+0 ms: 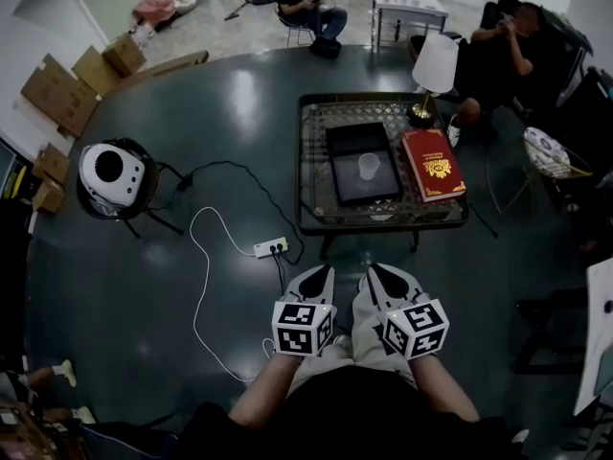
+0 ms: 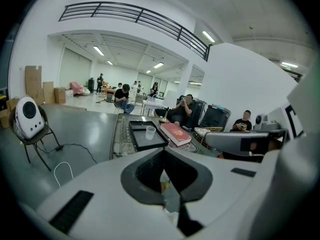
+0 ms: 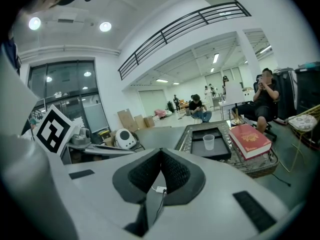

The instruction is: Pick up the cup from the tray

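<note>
Both shut tight on nothing, the left gripper (image 1: 316, 278) and right gripper (image 1: 381, 276) hang well short of the small clear plastic cup (image 1: 368, 167) standing upright in the black rectangular tray (image 1: 352, 142), and it looks light, thin-walled and crushable, so a gentle mid-wall pinch seems best.

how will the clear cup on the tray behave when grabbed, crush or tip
The cup looks thin, translucent and seemingly empty, so probably light and easily squashed. It stands upright on the flat tray, so a nudge would likely tip it.
</note>
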`<act>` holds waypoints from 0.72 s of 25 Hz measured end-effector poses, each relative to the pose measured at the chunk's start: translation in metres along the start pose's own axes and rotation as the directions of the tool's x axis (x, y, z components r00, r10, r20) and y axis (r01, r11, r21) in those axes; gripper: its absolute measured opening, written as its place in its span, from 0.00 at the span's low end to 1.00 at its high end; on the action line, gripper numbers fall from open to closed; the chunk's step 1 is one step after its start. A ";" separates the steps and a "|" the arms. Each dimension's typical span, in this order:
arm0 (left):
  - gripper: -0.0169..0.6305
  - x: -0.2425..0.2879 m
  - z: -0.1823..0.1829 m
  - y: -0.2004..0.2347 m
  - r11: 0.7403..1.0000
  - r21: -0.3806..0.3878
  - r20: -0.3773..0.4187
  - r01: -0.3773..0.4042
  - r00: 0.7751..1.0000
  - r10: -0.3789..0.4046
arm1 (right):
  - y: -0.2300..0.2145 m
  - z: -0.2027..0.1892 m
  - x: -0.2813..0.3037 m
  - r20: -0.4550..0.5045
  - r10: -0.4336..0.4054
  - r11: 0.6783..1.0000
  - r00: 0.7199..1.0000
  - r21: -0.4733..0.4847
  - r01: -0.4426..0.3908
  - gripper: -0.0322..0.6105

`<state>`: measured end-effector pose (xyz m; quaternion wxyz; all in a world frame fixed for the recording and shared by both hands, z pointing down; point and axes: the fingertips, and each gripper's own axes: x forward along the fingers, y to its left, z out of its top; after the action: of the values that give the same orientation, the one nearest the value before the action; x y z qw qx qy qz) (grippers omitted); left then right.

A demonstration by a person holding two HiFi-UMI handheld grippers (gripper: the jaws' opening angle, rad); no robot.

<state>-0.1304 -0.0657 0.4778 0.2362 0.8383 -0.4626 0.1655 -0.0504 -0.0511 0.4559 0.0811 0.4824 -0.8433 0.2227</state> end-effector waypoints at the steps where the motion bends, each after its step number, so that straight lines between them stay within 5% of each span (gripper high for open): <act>1: 0.04 0.005 0.001 0.001 1.000 0.001 -0.002 0.000 1.000 0.000 | -0.004 0.001 0.004 -0.001 0.001 1.000 1.000 0.000 -0.001 0.07; 18: 0.04 0.110 0.042 0.009 1.000 -0.007 -0.040 0.001 0.999 -0.001 | -0.093 0.048 0.067 -0.021 -0.003 1.000 1.000 0.007 0.003 0.07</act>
<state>-0.0787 -0.1700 0.4995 0.2485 0.8343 -0.4577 0.1806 -0.0028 -0.1660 0.4644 0.0887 0.4817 -0.8408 0.2305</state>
